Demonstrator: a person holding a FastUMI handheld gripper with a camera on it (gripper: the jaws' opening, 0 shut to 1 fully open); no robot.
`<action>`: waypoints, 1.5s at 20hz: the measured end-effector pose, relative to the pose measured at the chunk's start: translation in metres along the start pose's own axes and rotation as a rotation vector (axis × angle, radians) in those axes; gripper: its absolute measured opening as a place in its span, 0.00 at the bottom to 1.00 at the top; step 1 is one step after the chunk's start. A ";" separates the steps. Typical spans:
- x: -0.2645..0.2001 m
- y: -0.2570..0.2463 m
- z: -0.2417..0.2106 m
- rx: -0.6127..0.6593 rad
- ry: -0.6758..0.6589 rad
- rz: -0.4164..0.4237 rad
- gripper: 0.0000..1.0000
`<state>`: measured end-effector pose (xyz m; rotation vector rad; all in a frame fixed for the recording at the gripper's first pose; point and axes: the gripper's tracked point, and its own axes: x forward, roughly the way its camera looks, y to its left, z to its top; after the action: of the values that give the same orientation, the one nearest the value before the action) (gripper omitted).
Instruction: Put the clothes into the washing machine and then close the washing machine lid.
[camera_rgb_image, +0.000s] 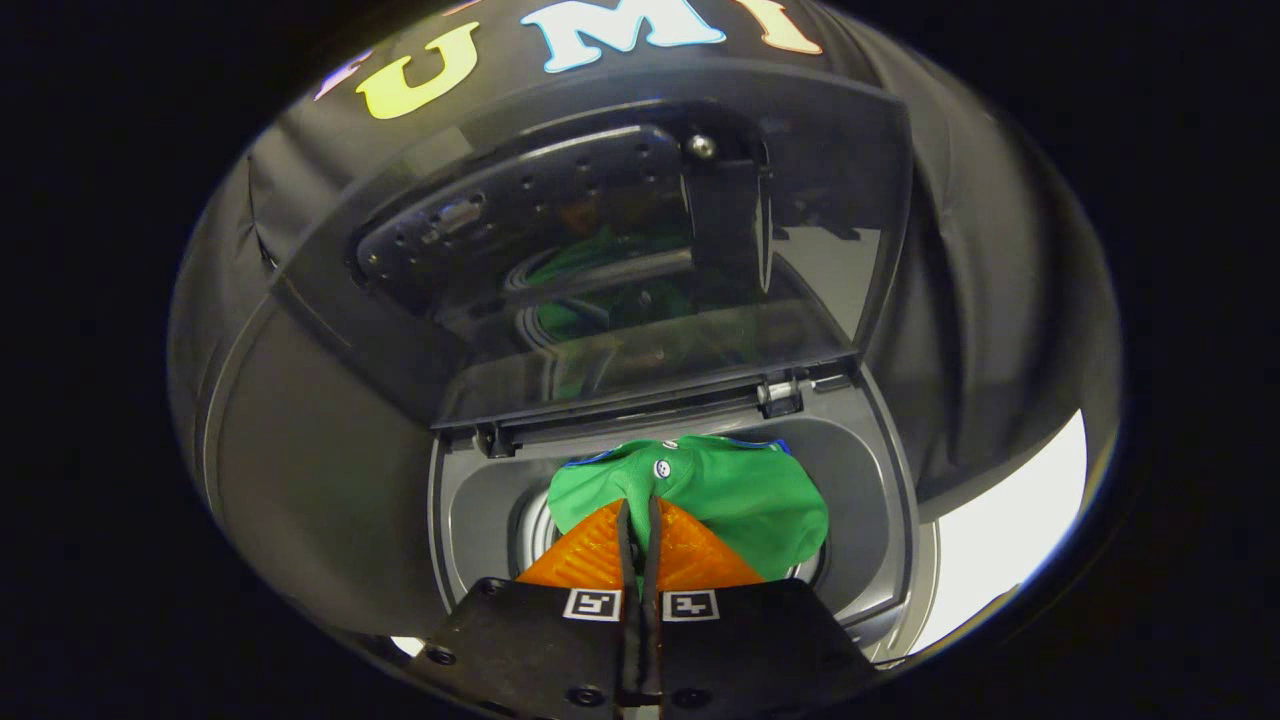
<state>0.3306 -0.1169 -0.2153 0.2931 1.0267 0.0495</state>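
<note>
Dark cloth wall (1000, 300), pale floor (1010, 540)

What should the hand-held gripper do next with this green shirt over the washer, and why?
Probably lower a little, then open. The hand-held gripper is shut on the green shirt, which hangs bunched over the washing machine's drum opening, and the lid stands raised behind it.

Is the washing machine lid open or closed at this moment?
Open. The lid stands raised behind the tub opening, hinged at its rear edge, while the gripper, shut on the green garment, holds it over the tub.
</note>
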 end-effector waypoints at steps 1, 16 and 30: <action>0.002 0.001 -0.003 -0.001 0.005 -0.001 0.02; 0.015 -0.005 -0.013 -0.022 0.037 -0.039 0.02; -0.016 0.007 -0.018 -0.037 0.019 -0.001 0.98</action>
<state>0.3078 -0.1095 -0.2084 0.2590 1.0439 0.0699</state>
